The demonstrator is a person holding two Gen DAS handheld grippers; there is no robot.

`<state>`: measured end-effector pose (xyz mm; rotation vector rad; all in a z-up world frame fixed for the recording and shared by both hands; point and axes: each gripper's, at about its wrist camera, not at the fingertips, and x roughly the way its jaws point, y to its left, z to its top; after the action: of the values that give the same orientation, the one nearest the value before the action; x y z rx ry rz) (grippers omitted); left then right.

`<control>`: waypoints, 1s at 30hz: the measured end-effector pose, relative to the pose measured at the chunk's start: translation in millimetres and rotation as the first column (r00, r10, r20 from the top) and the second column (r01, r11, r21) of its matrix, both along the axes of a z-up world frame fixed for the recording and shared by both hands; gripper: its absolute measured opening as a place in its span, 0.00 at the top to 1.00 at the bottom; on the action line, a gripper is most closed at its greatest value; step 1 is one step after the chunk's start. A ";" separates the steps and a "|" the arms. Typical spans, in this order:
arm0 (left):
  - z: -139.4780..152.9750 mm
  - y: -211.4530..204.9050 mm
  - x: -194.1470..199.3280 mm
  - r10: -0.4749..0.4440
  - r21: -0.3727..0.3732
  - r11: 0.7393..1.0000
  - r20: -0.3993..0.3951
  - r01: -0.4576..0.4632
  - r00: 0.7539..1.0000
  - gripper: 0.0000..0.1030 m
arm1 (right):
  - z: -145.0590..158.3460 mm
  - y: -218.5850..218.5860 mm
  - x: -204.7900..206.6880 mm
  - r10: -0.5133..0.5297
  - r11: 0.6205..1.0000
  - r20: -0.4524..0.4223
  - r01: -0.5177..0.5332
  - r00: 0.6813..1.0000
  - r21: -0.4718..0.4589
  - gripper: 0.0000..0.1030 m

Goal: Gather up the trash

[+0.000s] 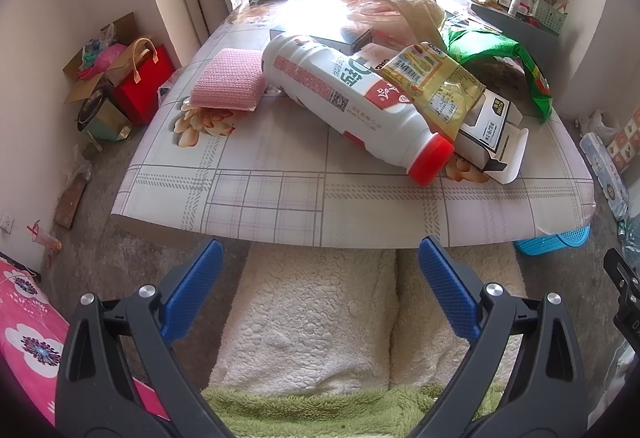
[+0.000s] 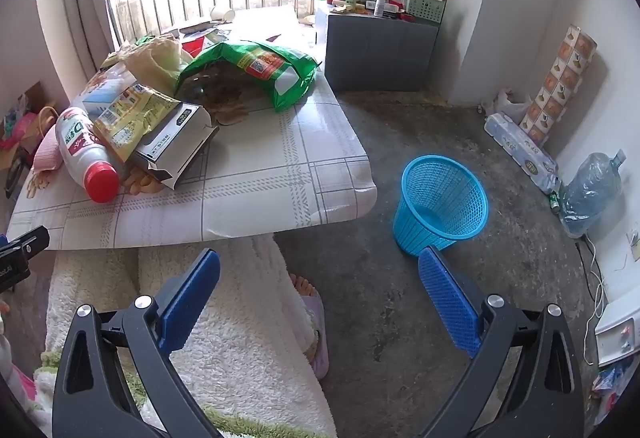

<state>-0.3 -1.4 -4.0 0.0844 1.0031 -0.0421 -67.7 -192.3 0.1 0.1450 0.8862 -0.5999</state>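
Blue basket (image 1: 554, 241) mostly behind table (image 1: 280, 198) edge

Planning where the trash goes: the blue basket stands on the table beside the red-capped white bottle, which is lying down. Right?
Not quite. The blue basket stands on the floor beside the table, as the right wrist view shows. The red-capped white bottle does lie on the table.

— What do you count on your bench (image 1: 256, 194)?
— One white bottle (image 1: 344, 106) with a red cap, one pink sponge (image 1: 228, 80), one yellow snack wrapper (image 1: 434, 86), one green bag (image 2: 260, 70), one open carton box (image 2: 176, 146).
— And on your floor?
— One blue basket (image 2: 440, 202). You also carry two tongs, left tongs (image 1: 320, 278) and right tongs (image 2: 320, 282), two blue pads each.
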 end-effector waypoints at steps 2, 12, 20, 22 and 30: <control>-0.6 -0.2 1.1 0.001 -0.001 1.000 0.001 -0.001 1.000 0.08 | 0.5 -0.1 0.1 0.000 1.000 0.001 0.000 1.000 -0.001 0.06; 0.7 1.4 1.1 0.001 -0.003 1.000 -0.001 -0.001 1.000 0.08 | 1.6 -1.0 -0.2 -0.001 1.000 0.007 0.001 1.000 0.003 0.06; 1.7 2.1 1.8 0.002 -0.002 1.000 -0.002 -0.002 1.000 0.08 | 1.4 -1.2 -0.2 -0.001 1.000 0.008 0.001 1.000 0.003 0.06; 1.7 2.1 1.8 0.002 -0.002 1.000 -0.001 -0.002 1.000 0.08 | 1.0 -1.3 -0.5 -0.001 1.000 0.008 0.001 1.000 0.004 0.06; 1.8 2.3 1.9 0.001 0.000 1.000 -0.001 -0.001 1.000 0.08 | 0.6 -0.7 0.1 0.000 1.000 0.009 0.000 1.000 0.004 0.06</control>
<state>1.6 0.9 -2.2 0.0838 1.0043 -0.0412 -67.6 -193.1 0.7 0.1510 0.8786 -0.5973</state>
